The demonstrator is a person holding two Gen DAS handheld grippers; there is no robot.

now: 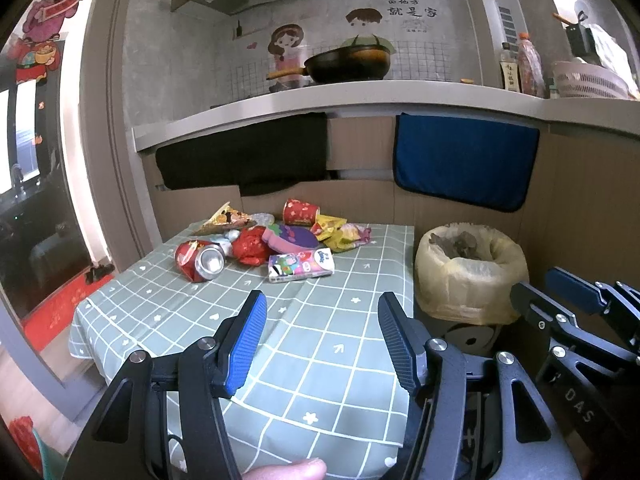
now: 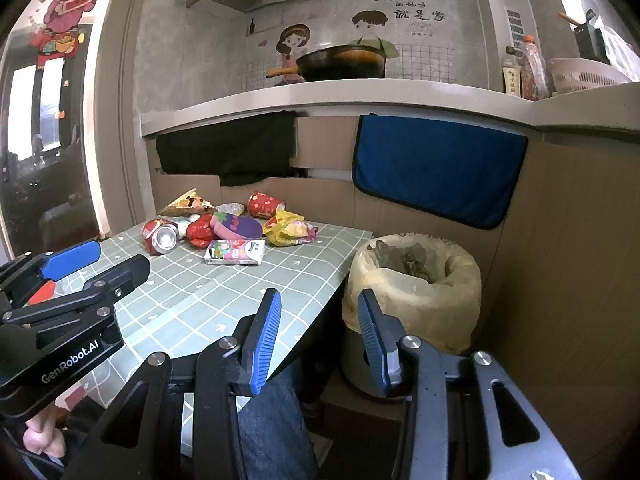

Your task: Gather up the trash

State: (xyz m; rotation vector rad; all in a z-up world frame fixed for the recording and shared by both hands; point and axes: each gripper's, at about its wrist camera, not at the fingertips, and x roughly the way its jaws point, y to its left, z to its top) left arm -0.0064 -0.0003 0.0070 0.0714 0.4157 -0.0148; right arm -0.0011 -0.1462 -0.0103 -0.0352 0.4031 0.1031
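Cans: one crushed red can, frame centre-left
Tissue packs: one
Cups: one red paper cup
Bins: one lined bin, right
Left gripper: fingers apart, empty
Right gripper: fingers apart, empty

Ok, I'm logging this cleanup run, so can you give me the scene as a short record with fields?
surface: table with green checked cloth
trash on it: crushed red can, tissue pack, red paper cup lying on its side, yellow wrappers
bin: lined trash bin on the floor beside the table, already holding waste
left hand-held gripper: open, empty
right hand-held gripper: open, empty
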